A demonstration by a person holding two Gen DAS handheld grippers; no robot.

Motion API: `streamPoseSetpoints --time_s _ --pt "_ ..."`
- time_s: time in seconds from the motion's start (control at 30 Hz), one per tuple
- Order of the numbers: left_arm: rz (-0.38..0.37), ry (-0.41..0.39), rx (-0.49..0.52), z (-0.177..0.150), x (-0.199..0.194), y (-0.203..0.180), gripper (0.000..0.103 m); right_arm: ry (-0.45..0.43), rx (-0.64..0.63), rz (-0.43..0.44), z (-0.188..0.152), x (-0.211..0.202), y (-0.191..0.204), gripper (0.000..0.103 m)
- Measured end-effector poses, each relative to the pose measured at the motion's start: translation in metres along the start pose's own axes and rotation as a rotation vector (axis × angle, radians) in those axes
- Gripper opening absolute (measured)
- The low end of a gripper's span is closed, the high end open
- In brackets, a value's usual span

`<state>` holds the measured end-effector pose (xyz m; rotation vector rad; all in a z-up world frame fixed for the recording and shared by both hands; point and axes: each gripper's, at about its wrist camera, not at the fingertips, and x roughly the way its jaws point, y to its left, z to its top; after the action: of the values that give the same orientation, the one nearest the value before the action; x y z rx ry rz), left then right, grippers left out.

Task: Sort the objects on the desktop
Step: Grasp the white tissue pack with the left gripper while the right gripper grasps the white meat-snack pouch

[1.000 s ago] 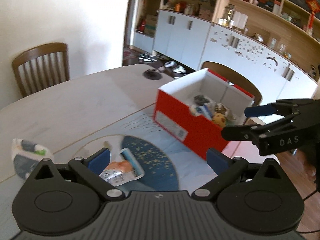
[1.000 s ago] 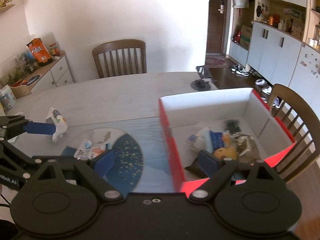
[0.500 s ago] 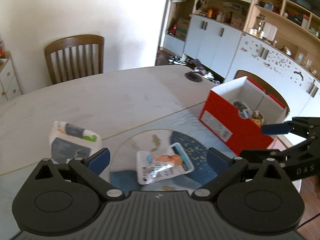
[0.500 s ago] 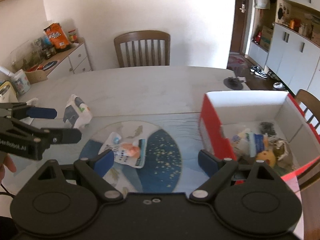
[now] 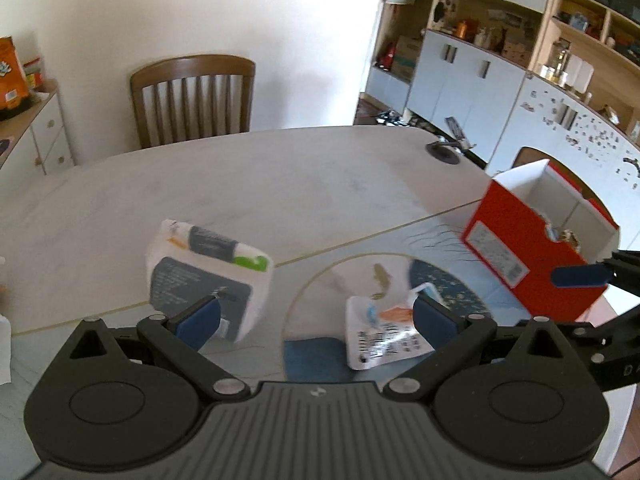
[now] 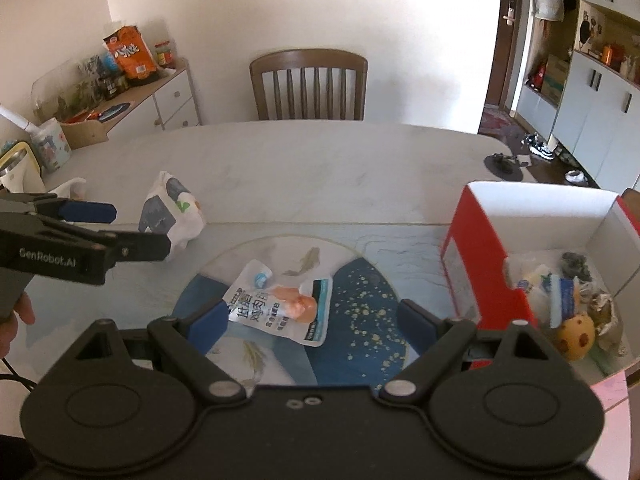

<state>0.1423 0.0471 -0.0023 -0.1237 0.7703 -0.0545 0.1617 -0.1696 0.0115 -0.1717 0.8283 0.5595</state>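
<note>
White snack pouch (image 6: 280, 304) between right tool (image 6: 312, 322) fingers.

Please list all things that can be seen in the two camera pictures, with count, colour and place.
table: 1, pale marble, centre
round mat: 1, blue and white, near table edge
flat snack pouch: 1, white with orange, on the mat
soft packet: 1, white and grey, left of the mat
box: 1, red outside, white inside, right, holding several small items
chairs: 1 fully seen, brown, behind table
sideboard: 1, white, far left
left tool: 1, black, open
right tool: 1, black, open
</note>
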Motion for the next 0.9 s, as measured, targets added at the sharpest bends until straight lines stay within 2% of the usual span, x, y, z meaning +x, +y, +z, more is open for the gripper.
streamPoseSetpoints --time_s 0.2,0.6,0.9 --pt "0.032 0.013 -0.015 -0.004 0.018 0.018 0.103 0.026 -0.003 0.008 -0.001 0.018 0.005 0.091" --pt "0.097 0.026 0.088 -0.004 0.057 0.017 0.103 0.061 0.019 -0.011 0.005 0.057 0.006 0.091" --pt "0.116 0.019 0.104 -0.001 0.069 0.02 0.103 0.091 0.012 -0.008 0.005 0.087 0.012 0.091"
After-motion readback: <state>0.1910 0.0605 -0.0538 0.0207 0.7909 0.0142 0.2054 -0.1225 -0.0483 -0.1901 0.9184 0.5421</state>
